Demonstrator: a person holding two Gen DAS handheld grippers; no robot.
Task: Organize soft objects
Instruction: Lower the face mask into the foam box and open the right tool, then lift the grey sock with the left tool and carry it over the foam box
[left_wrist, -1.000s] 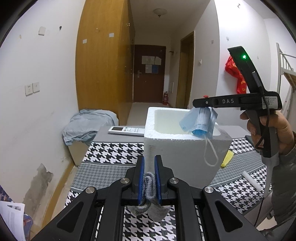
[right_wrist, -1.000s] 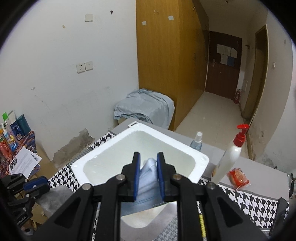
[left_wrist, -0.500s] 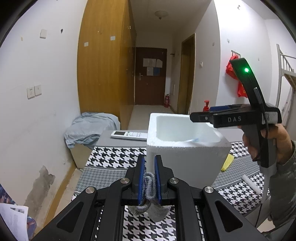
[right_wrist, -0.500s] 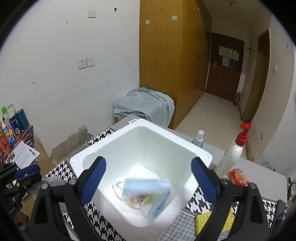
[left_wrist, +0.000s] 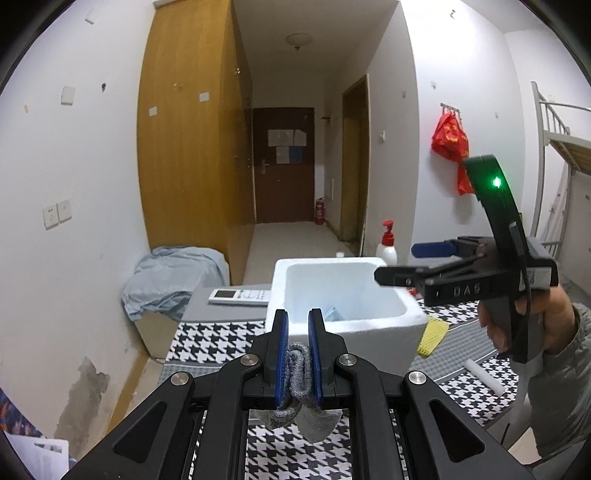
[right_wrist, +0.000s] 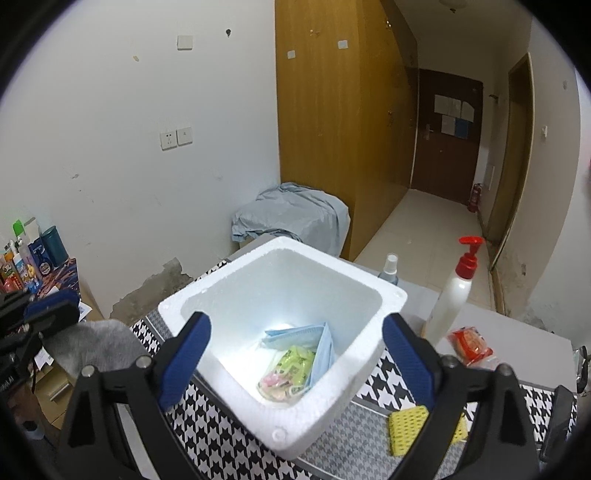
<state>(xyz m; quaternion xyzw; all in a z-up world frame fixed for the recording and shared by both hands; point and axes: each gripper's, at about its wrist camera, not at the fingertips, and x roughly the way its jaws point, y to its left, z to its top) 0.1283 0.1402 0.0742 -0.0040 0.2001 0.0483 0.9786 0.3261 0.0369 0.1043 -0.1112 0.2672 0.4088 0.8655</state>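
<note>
From the left wrist view, the left gripper (left_wrist: 298, 354) is pinching a grey knitted cloth (left_wrist: 298, 373) between its two blue pads, jaws drawn tight on it, with the loose end of the cloth hanging below onto nothing, above the houndstooth table cover (left_wrist: 207, 343). Just beyond the fingertips the white foam box (left_wrist: 373, 332) is standing on the table, open at the top, a corner of blue mask (left_wrist: 332, 314) showing inside near its near wall. To the right, a hand (left_wrist: 532, 325) is holding the right gripper (left_wrist: 406, 262) over the box's right rim, its jaws spread wide with nothing between them. A remote control (left_wrist: 240, 295) is lying to the left of the box at the far table edge, a yellow sponge (left_wrist: 430, 334) is lying to the right of the box, and a white roll (left_wrist: 484, 374) is lying nearer on the right.

From the right wrist view, the right gripper (right_wrist: 295, 354) is hanging over the foam box (right_wrist: 354, 365), its fingers wide apart on either side of the opening and gripping nothing. Down on the box floor the blue mask (right_wrist: 314, 343) is lying folded, leaning against a packet with green and pink print (right_wrist: 288, 373). The grey cloth (right_wrist: 96, 347) is showing at the left, held in the left gripper (right_wrist: 44, 314). A pump bottle (right_wrist: 452, 295) with a red top is standing to the right beyond the box, a small spray bottle (right_wrist: 389, 269) behind the far rim, a red packet (right_wrist: 469, 341) near the pump bottle, and the yellow sponge (right_wrist: 410, 424) is lying near on the right.
</note>
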